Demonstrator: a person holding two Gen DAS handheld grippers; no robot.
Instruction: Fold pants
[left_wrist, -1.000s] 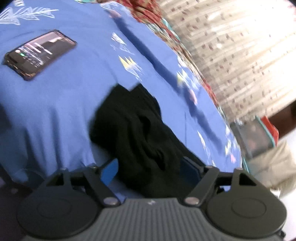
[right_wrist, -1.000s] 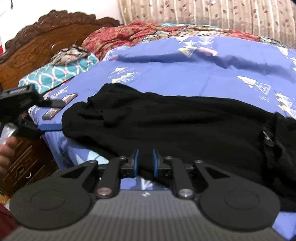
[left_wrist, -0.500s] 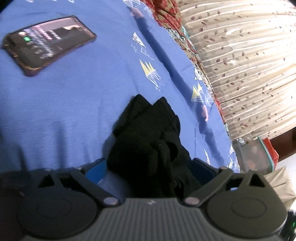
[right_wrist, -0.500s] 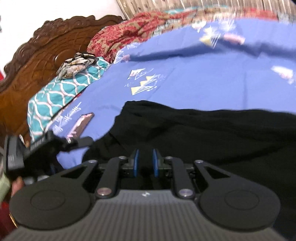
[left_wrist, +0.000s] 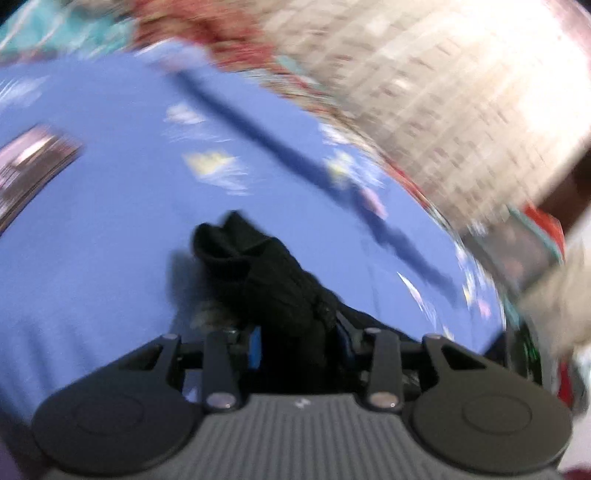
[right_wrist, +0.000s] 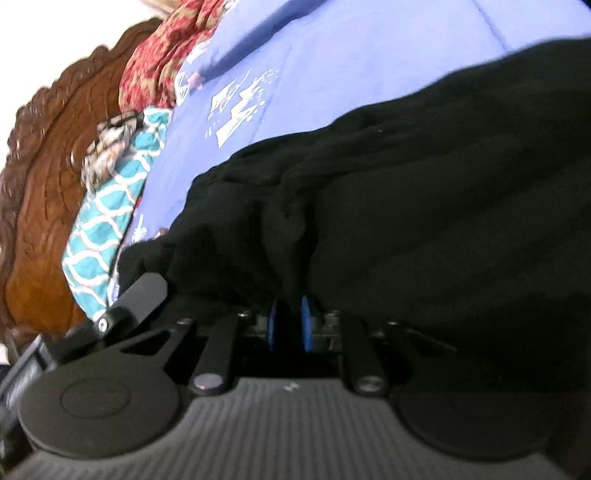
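We see black pants (right_wrist: 424, 192) on a blue sheet (right_wrist: 351, 48) printed with white triangles, beside a teal-and-white pillow (right_wrist: 107, 221) and red patterned blanket (right_wrist: 159, 62).

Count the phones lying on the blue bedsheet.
1. A phone lies on the blue bedsheet at the left edge of the left wrist view, badly blurred. The black pants could hide others.

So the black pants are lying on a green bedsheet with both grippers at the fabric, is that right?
Not quite: the bedsheet is blue with white printed motifs, not green, as the right wrist view shows. The black pants do lie on it, with the right gripper and left gripper at the fabric.
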